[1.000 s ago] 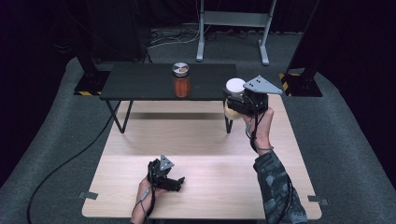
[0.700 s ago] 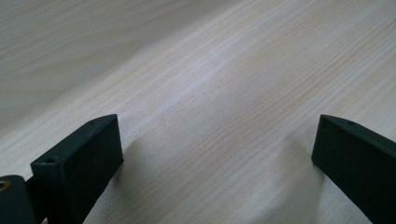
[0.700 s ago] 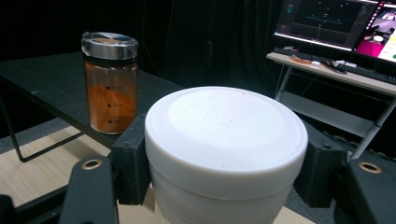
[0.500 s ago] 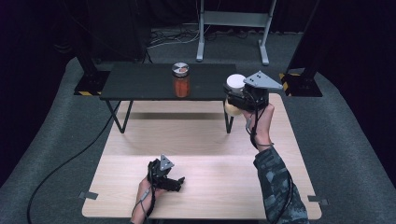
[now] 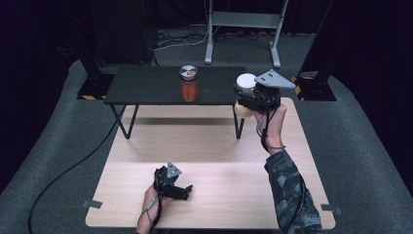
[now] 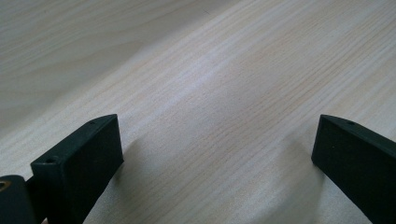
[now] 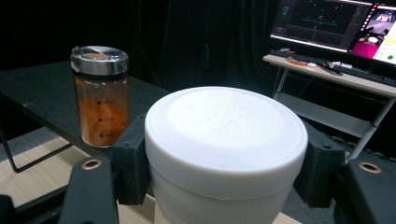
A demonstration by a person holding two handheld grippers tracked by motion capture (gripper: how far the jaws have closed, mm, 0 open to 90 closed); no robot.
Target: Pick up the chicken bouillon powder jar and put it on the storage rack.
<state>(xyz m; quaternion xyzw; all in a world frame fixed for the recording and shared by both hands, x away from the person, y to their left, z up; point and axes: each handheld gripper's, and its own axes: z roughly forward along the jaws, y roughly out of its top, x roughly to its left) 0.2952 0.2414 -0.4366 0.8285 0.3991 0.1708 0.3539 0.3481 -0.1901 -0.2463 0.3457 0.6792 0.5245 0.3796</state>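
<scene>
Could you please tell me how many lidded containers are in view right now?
2: an orange-filled jar stands on the black shelf; a white-lidded container is clamped in the right hand-held gripper beside the shelf's right end.

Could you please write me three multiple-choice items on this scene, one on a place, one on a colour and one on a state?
1. Where does the orange jar stand?
A. on the black shelf
B. on the wooden table
C. on the grey floor

2. What colour is the lid of the container in the right claw?
A. red
B. white
C. green

3. How does the left claw stand?
A. shut on the orange jar
B. shut on a cloth
C. open, with nothing between its jaws

Answers:
1. A, since the high view shows the jar upright on the black shelf behind the table.
2. B, since the right gripper view shows a plain white lid between the black jaws.
3. C, since the left gripper view shows the jaws wide apart over bare wood.
</scene>
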